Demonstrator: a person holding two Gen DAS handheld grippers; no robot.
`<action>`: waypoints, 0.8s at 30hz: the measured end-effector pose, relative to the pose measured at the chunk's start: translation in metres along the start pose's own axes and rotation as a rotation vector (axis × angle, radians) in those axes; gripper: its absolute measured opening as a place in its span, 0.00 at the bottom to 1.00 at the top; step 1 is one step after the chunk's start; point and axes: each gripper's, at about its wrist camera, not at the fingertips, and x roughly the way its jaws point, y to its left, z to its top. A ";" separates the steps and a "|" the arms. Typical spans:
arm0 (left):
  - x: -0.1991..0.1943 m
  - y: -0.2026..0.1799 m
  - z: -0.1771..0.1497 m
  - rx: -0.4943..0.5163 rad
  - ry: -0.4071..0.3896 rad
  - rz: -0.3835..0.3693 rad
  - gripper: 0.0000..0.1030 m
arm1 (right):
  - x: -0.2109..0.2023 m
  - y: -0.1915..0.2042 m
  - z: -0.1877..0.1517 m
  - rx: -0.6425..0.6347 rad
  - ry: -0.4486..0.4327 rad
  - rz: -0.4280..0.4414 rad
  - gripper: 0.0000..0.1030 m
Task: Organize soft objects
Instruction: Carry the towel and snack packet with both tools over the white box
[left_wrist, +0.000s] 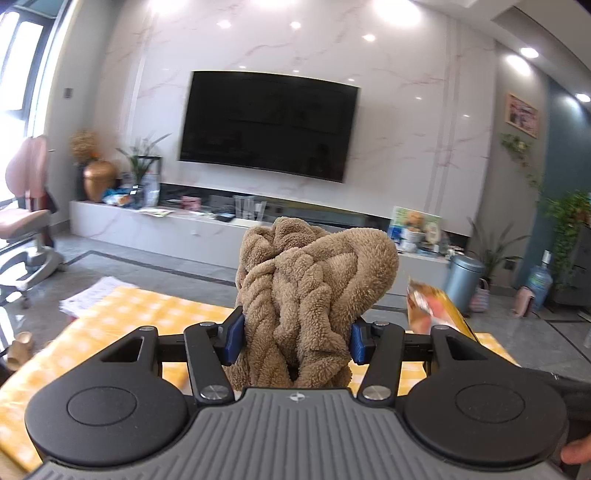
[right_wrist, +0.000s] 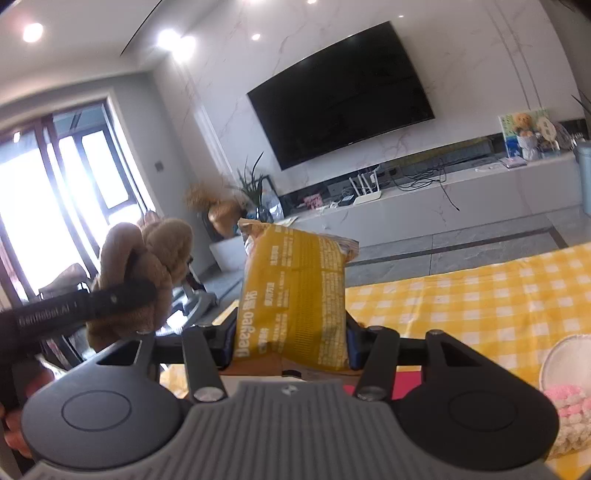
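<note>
My left gripper (left_wrist: 297, 338) is shut on a brown fluffy knotted plush (left_wrist: 310, 295) and holds it up above the yellow checked tablecloth (left_wrist: 122, 314). My right gripper (right_wrist: 291, 345) is shut on a yellow snack packet (right_wrist: 295, 291), also held up in the air. The plush (right_wrist: 147, 266) and the left gripper's arm show at the left of the right wrist view. The packet's end (left_wrist: 428, 302) shows at the right of the left wrist view, beside the plush.
A white basket (right_wrist: 561, 354) holding a pink and white knitted item (right_wrist: 569, 410) stands on the tablecloth (right_wrist: 480, 306) at the right. A red flat item (right_wrist: 402, 386) lies under the right gripper. Papers (left_wrist: 92, 295) lie at the table's far left. A TV wall and cabinet are beyond.
</note>
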 end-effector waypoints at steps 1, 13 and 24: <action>0.000 0.009 0.001 -0.009 0.004 0.005 0.59 | 0.006 0.009 -0.004 -0.015 0.018 0.002 0.50; 0.045 0.101 -0.013 -0.216 0.079 -0.008 0.59 | 0.149 0.072 -0.056 -0.134 0.322 -0.144 0.50; 0.058 0.128 -0.026 -0.271 0.136 0.007 0.59 | 0.248 0.096 -0.080 -0.216 0.435 -0.267 0.53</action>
